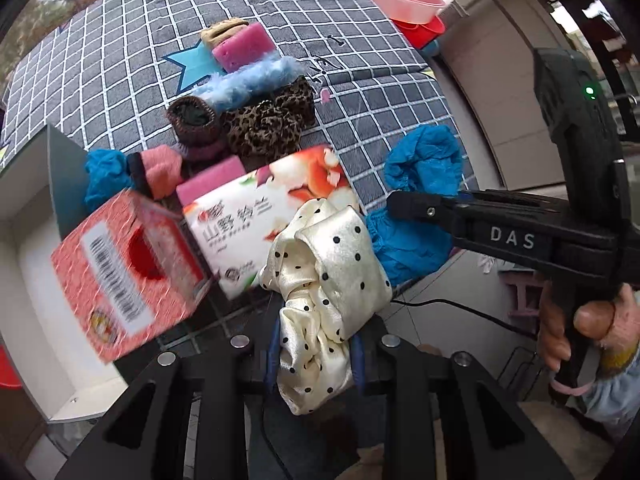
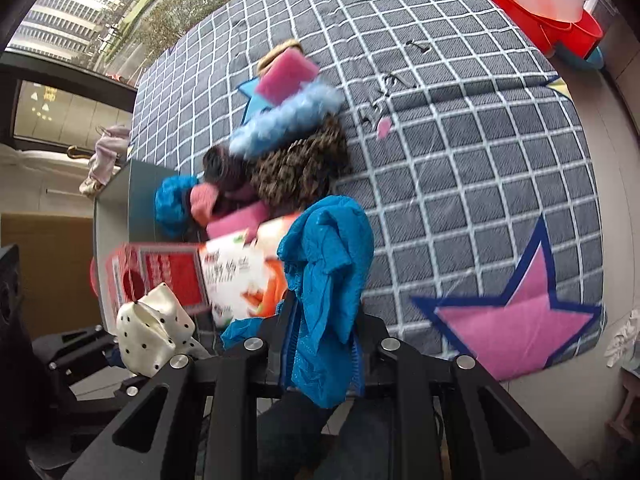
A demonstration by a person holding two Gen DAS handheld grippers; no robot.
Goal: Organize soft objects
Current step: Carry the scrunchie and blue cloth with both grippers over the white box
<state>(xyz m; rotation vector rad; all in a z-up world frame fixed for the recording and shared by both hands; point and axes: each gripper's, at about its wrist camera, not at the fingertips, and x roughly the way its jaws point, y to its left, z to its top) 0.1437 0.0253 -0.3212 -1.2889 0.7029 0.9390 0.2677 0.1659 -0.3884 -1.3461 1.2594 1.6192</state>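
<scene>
My left gripper (image 1: pixel 316 344) is shut on a cream polka-dot scrunchie (image 1: pixel 324 280), held near the table's front edge; the scrunchie also shows in the right wrist view (image 2: pixel 154 330). My right gripper (image 2: pixel 322 344) is shut on a crumpled blue shoe cover (image 2: pixel 326 280), and it shows in the left wrist view (image 1: pixel 404 204) with the blue cover (image 1: pixel 424 162) at its tips. A pile of soft things lies on the checked cloth (image 1: pixel 360 80): a leopard scrunchie (image 1: pixel 272 120), a fluffy light-blue one (image 1: pixel 248 80), pink sponges (image 1: pixel 242 46), a brown knitted piece (image 1: pixel 192 120).
A red tissue box (image 1: pixel 128 272) and a white tissue pack (image 1: pixel 268 216) lie at the front. A white open box (image 1: pixel 32 240) stands at the left. Pink and red basins (image 2: pixel 548 4) stand at the far right corner. The table's right edge drops to the floor.
</scene>
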